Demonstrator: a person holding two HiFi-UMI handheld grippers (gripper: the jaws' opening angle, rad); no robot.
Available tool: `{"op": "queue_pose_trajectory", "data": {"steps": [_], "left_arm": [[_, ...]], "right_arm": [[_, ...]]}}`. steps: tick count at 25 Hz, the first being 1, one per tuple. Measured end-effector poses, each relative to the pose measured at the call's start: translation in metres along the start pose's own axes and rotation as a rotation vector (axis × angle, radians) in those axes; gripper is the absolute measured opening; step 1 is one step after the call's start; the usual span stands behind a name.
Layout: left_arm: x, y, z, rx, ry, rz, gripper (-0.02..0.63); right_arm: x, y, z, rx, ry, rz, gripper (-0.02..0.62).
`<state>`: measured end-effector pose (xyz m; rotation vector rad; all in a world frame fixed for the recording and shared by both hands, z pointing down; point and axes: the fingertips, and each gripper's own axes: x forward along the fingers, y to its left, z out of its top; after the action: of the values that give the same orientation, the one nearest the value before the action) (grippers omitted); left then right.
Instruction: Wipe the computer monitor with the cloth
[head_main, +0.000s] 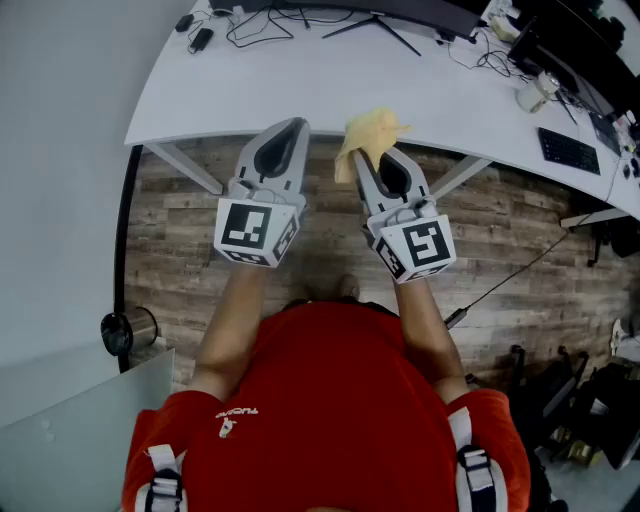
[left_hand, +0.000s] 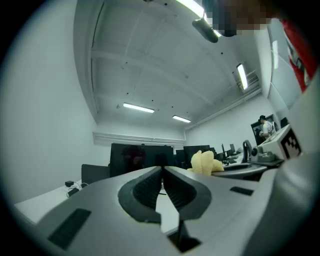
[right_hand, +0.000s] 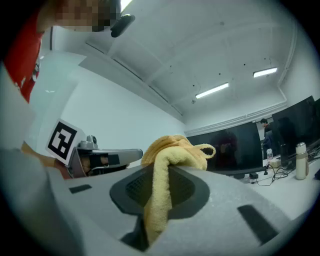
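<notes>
Overhead, the left gripper (head_main: 289, 128) and right gripper (head_main: 388, 165) hover side by side, well short of the monitor (head_main: 400, 8). From the left gripper view, its jaws meet on nothing, probably spare. From the right gripper view, closed jaws pinch the yellow cloth (right_hand: 167, 170), bunched toward the monitor, seemingly ready to wipe.

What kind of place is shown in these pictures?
Most likely an open-plan office or computer room: white desks with a wide dark monitor and a keyboard, further monitors beyond, and strip lights on the ceiling.
</notes>
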<state>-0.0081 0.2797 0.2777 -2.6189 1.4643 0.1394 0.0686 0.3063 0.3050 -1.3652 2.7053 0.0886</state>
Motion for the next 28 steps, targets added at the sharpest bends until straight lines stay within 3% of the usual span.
{"op": "queue_pose_trajectory", "data": {"steps": [18,23,28], "left_arm": [[0.053,-0.016,-0.016,0.048,0.029,0.068,0.015],[0.072,0.002,-0.024,0.057,0.029,0.084,0.015],[0.100,0.045,-0.034,0.059,0.009,0.092,0.015]], "right_arm": [[0.010,-0.066,-0.010,0.043,-0.018,0.068,0.063],[0.038,-0.072,-0.015,0.041,-0.017,0.100,0.063],[0.087,-0.081,-0.027,0.024,-0.017,0.107,0.063]]}}
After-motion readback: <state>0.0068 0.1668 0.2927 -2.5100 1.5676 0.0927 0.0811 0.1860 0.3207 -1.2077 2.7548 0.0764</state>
